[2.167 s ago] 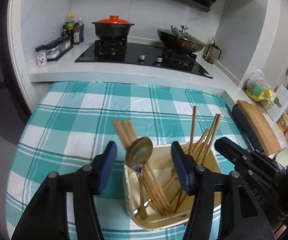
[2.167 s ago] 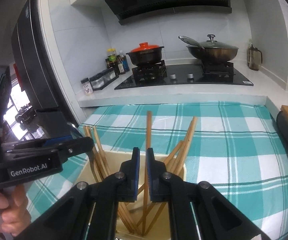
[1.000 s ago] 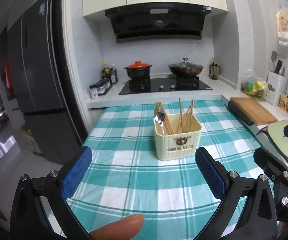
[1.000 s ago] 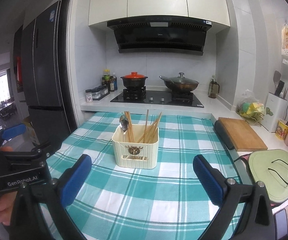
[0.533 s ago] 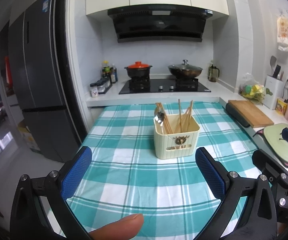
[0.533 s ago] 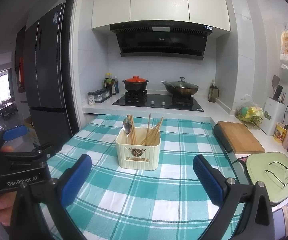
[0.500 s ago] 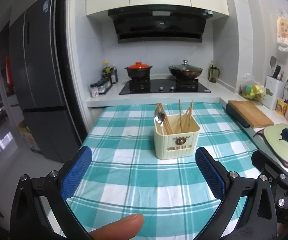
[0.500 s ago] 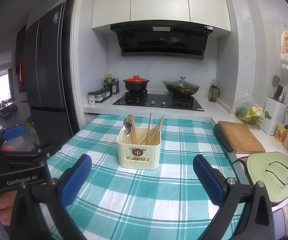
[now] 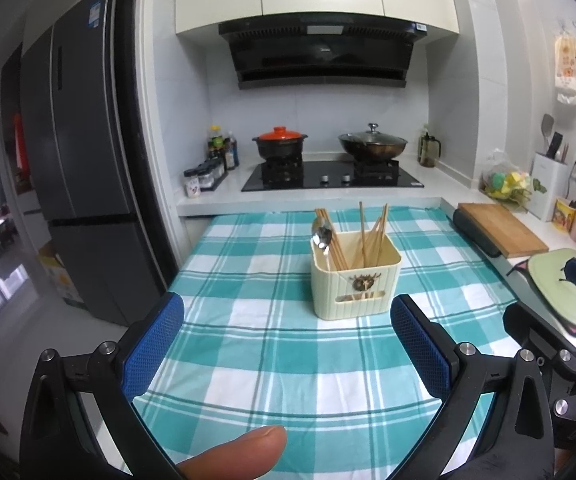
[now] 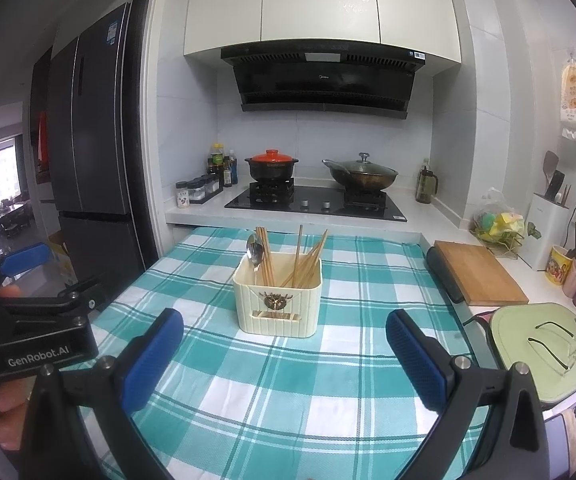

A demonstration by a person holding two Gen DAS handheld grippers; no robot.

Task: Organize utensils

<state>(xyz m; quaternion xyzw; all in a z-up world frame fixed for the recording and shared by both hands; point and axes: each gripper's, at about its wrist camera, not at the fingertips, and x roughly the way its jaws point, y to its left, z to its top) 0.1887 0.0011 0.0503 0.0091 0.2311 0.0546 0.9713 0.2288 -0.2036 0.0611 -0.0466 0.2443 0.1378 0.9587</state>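
A cream utensil holder (image 9: 356, 280) (image 10: 279, 300) stands on the teal checked tablecloth (image 9: 271, 344) (image 10: 271, 380). In it stand several wooden chopsticks (image 9: 370, 240) (image 10: 304, 260) and a metal spoon (image 9: 322, 236) (image 10: 254, 254), bowl end up. My left gripper (image 9: 288, 344) is open and empty, held well back from the holder. My right gripper (image 10: 283, 356) is open and empty too, also short of the holder. The left gripper's body (image 10: 35, 340) shows at the left of the right wrist view, held by a hand.
Behind the table runs a counter with a gas hob (image 9: 332, 178), an orange-lidded pot (image 9: 279, 144) and a lidded wok (image 9: 372, 146). A wooden cutting board (image 10: 478, 272) and a green board (image 10: 544, 344) lie at right. A dark fridge (image 9: 83, 184) stands left. A fingertip (image 9: 235, 456) shows at bottom.
Both grippers have pulled back from right over the holder to well short of it and opened wide; the right one was shut 2.2 s ago. Over the last half second little has moved.
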